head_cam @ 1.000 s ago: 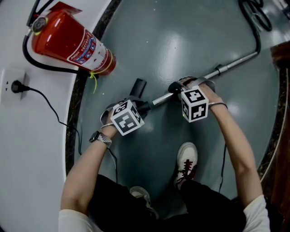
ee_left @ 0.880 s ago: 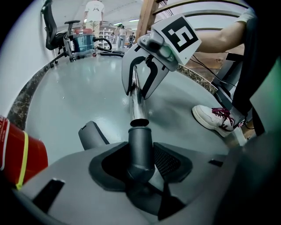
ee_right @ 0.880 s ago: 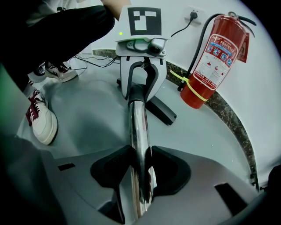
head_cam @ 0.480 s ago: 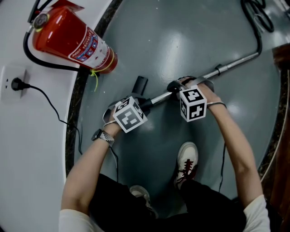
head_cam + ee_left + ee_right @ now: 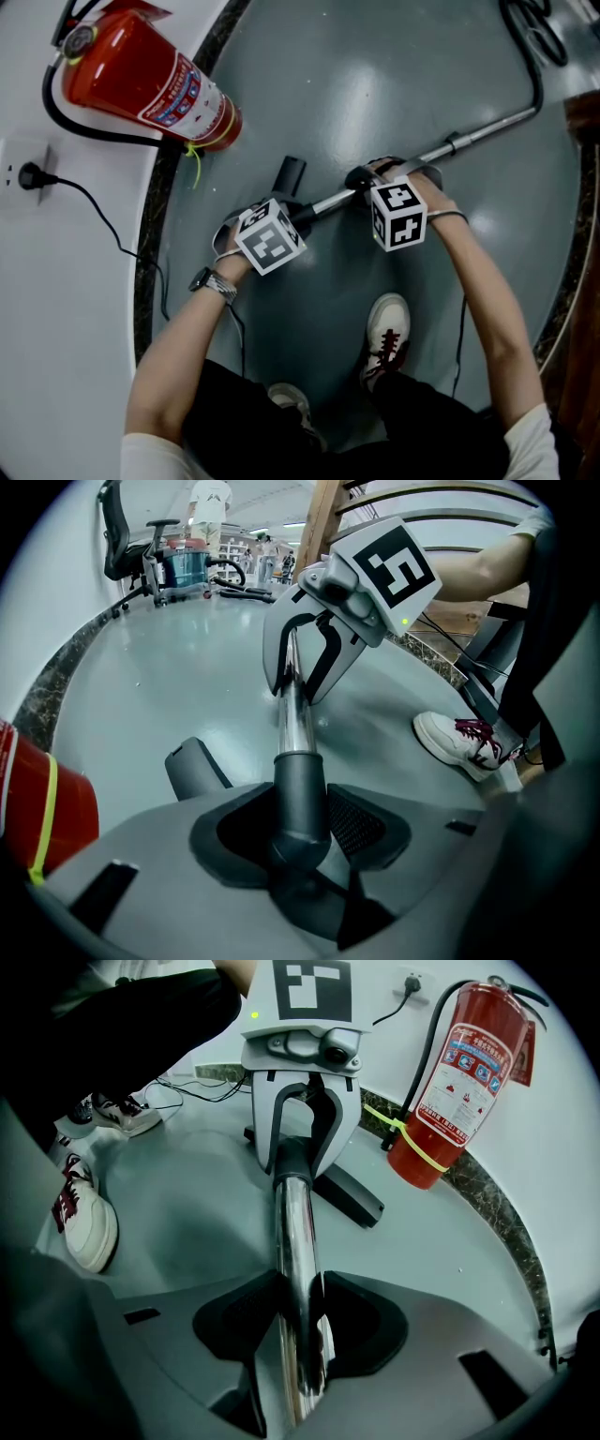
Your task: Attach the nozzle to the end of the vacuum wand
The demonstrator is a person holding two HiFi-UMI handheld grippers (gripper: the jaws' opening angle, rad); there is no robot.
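The chrome vacuum wand (image 5: 469,137) lies slanted over the grey floor. Its lower end runs into the dark neck (image 5: 300,794) of the black nozzle (image 5: 290,176). My left gripper (image 5: 300,834) is shut on that neck, and the nozzle's flat head (image 5: 192,766) rests on the floor just beyond it. Further up the tube, my right gripper (image 5: 300,1326) is shut on the chrome wand (image 5: 296,1232). In the head view the left gripper (image 5: 298,217) and the right gripper (image 5: 364,178) sit close together along the tube, both pointing steeply down.
A red fire extinguisher (image 5: 141,80) stands by the white wall at the left, near a plugged-in socket (image 5: 28,175) and its cable. The black vacuum hose (image 5: 530,37) curls at the top right. The person's white shoe (image 5: 384,333) is just below the grippers.
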